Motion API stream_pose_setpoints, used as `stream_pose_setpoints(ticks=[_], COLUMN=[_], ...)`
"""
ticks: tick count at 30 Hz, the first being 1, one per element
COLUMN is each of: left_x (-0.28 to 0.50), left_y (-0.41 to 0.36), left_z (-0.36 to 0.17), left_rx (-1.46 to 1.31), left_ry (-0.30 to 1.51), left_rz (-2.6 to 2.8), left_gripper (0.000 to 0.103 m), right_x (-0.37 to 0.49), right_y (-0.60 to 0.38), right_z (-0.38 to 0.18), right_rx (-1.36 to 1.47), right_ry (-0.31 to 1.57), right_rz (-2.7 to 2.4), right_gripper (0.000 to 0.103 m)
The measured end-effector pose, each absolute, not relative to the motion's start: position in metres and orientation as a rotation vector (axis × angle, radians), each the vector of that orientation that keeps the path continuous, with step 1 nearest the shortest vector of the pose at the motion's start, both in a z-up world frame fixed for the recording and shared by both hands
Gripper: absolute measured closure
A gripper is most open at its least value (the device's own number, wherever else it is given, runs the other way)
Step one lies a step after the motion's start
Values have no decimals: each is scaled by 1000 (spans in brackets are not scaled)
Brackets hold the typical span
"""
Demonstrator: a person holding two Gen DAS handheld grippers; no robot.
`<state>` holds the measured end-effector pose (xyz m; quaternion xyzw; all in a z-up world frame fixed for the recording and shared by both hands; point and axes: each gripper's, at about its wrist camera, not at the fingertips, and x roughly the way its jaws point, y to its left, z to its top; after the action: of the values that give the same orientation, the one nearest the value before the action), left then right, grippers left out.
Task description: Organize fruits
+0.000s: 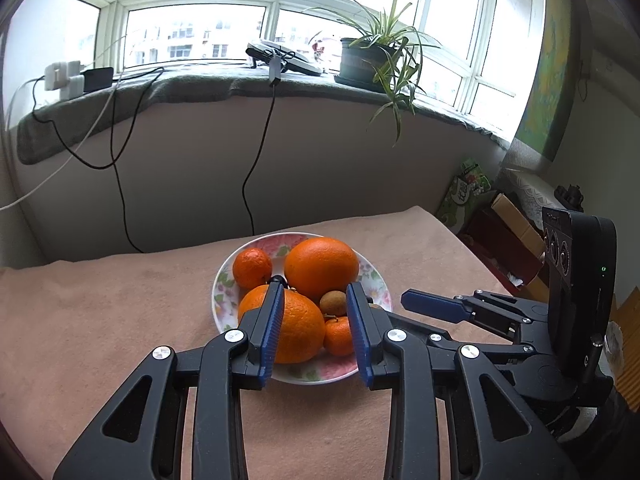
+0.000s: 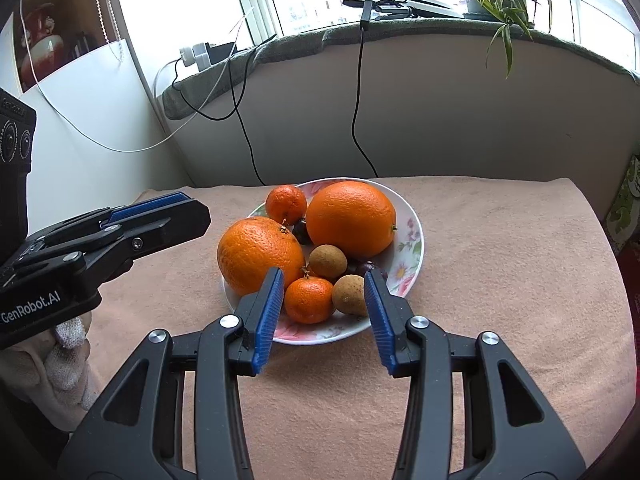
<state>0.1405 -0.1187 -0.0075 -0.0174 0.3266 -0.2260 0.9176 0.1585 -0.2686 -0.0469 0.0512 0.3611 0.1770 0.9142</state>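
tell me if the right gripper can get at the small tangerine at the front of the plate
Probably yes: the right gripper is open and lined up on the small tangerine, nothing between them, though a brown fruit crowds it.

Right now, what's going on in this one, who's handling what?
A person holds a gripper in each hand over a floral plate of fruit on a pink-covered table. The left gripper and right gripper are both open and empty. Two large oranges, two tangerines, brown and dark small fruits sit on the plate.
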Motion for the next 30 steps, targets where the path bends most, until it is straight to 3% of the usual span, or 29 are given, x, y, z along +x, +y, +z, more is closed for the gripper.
stream_pose_setpoints(ticks=[2, 4, 6, 14, 21, 30], left_x=[134, 129, 124, 104, 91, 75], left_y=[-115, -112, -108, -96, -87, -79], left_z=[-6, -5, -5, -7, -13, -17], left_rx=[-36, -38, -47, -67, -65, -66], left_ry=[664, 660, 658, 651, 658, 669], left_rz=[-458, -449, -436, -393, -343, -301], left_gripper=[64, 63, 50, 35, 24, 24], right_x=[153, 146, 141, 124, 114, 101], right_y=[-269, -269, -268, -270, -274, -269], right_z=[-43, -40, -37, -30, -25, -26], right_rx=[104, 99, 96, 104, 118, 106], right_ry=[731, 720, 711, 677, 669, 674], right_rz=[357, 350, 344, 314, 295, 297], right_gripper=[46, 43, 42, 20, 12, 12])
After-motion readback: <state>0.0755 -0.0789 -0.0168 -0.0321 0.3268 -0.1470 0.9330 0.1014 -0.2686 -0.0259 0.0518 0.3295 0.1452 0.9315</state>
